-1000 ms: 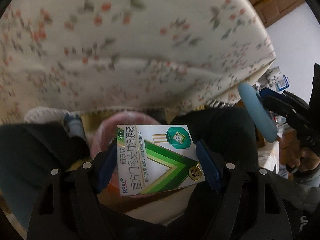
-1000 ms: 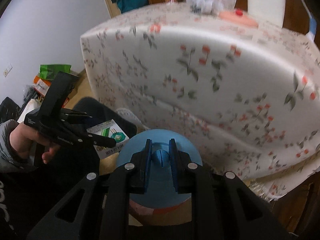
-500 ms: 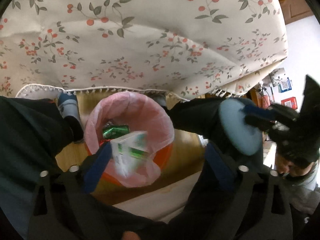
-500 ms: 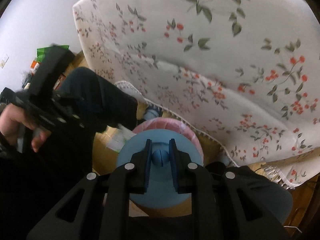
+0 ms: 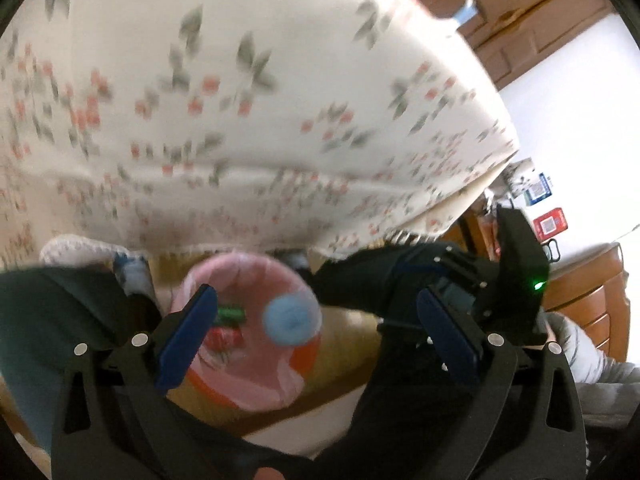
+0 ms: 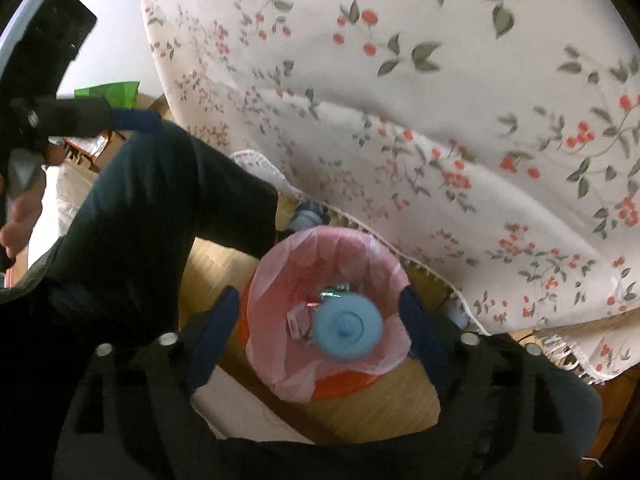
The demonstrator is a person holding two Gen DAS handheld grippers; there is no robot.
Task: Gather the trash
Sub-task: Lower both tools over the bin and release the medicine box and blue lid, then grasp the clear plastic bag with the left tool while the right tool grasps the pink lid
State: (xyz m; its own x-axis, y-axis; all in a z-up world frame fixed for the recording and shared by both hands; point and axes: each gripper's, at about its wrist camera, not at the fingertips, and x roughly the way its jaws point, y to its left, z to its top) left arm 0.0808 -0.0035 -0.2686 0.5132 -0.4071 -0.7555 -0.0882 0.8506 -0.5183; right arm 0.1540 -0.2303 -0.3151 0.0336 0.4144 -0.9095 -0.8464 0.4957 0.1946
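An orange trash bin with a pink bag liner (image 6: 276, 280) stands on the floor under the table edge; it also shows in the left wrist view (image 5: 256, 368). A round light-blue lid (image 6: 346, 328) is in the air over the bin mouth, free of both grippers; it is blurred in the left wrist view (image 5: 290, 320). Green and red packets (image 5: 228, 326) lie inside the bag. My right gripper (image 6: 322, 328) is open directly above the bin. My left gripper (image 5: 316, 328) is open and empty above the bin.
A table with a floral cloth (image 6: 420, 100) hangs over the bin on the far side. The person's dark-trousered legs (image 6: 152, 216) flank the bin. The other gripper's black body (image 5: 516, 272) shows to the right in the left wrist view. Wooden floor (image 6: 372, 408) lies below.
My left gripper opened and dropped the green-and-white box into the bin. My right gripper then opened and let go of the blue lid, which now falls over the bin.
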